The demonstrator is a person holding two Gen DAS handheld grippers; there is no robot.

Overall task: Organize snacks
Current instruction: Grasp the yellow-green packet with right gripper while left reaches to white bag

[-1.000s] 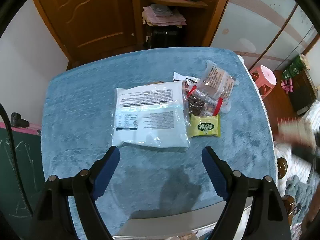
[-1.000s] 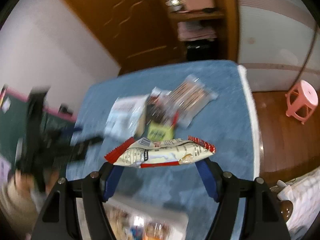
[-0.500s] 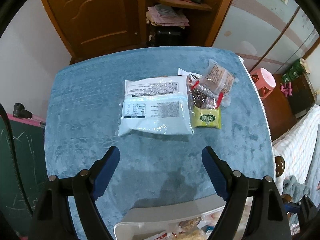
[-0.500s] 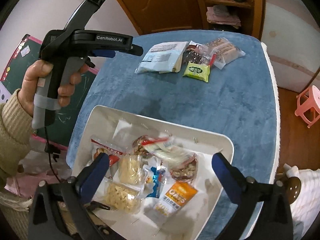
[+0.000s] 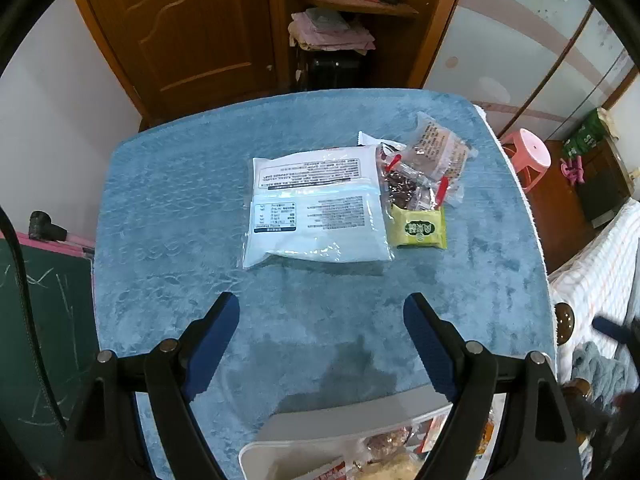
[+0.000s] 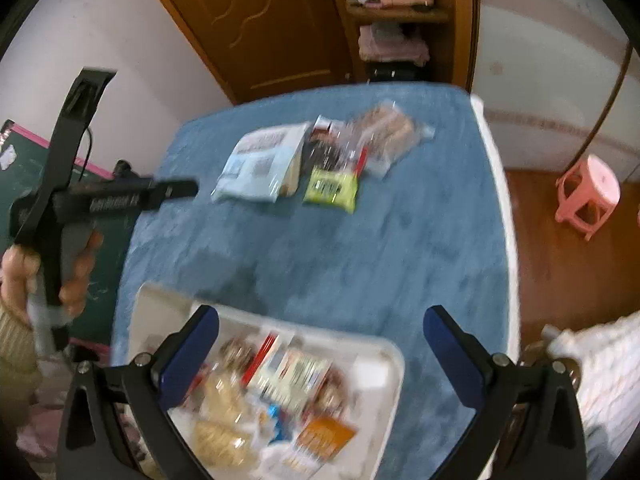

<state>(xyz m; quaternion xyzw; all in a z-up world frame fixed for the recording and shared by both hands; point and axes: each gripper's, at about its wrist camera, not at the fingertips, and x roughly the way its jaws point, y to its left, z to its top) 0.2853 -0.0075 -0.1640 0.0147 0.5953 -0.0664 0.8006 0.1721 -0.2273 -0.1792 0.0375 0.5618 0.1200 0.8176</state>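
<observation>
My right gripper [image 6: 320, 356] has just been opening and its jaws are spread wide with nothing between them, hanging over the white tray [image 6: 384, 364]. The tray sits at the near edge of the blue plush table [image 5: 168, 208] and is full of snack packs, too blurred for me to read. My left gripper [image 5: 320, 336] is spread too, empty, over bare plush just beyond the tray. The only readable text is small print on the back of the big white bag [image 5: 316, 212], too fine to make out, and some characters on the green packet [image 5: 418, 226] touching its right side. Clear-wrapped snacks [image 5: 424, 168] lie just behind the green one. The plush between that pile and the tray is bare. A pink stool [image 5: 526, 156] stands off the table's right edge, a wooden door [image 5: 192, 28] and shelves [image 5: 352, 4] past its far edge, and a chalkboard [image 5: 44, 320] on its left.
</observation>
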